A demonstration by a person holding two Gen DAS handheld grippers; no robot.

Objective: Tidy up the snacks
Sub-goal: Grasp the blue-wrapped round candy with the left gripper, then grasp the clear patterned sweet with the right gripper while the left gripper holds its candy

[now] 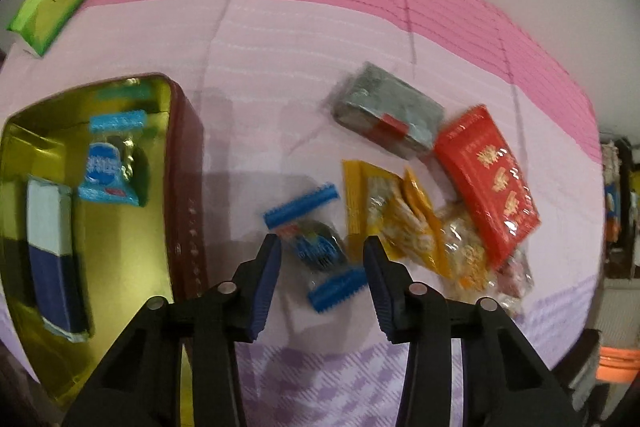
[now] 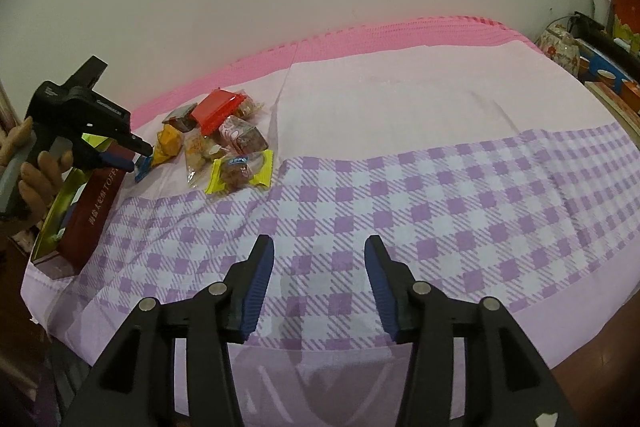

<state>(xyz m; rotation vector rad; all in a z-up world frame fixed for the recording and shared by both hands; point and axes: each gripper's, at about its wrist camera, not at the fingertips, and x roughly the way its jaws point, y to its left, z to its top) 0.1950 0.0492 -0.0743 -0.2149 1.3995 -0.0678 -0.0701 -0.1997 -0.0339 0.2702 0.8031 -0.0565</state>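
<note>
Left gripper: jaws apart, straddling a blue-ended wrapped candy lying on the cloth just beside the gold-lined tin; pad contact is not shown. The candy is judged light, its crinkly film slippery; hold is best taken across the firm middle, not the ribbed blue seals. Beyond it lie yellow snack packets, a red packet and a grey packet; a matching candy and a blue-and-white box are already in the tin. Right gripper: jaws apart, empty, above the checked bedcover.
</note>
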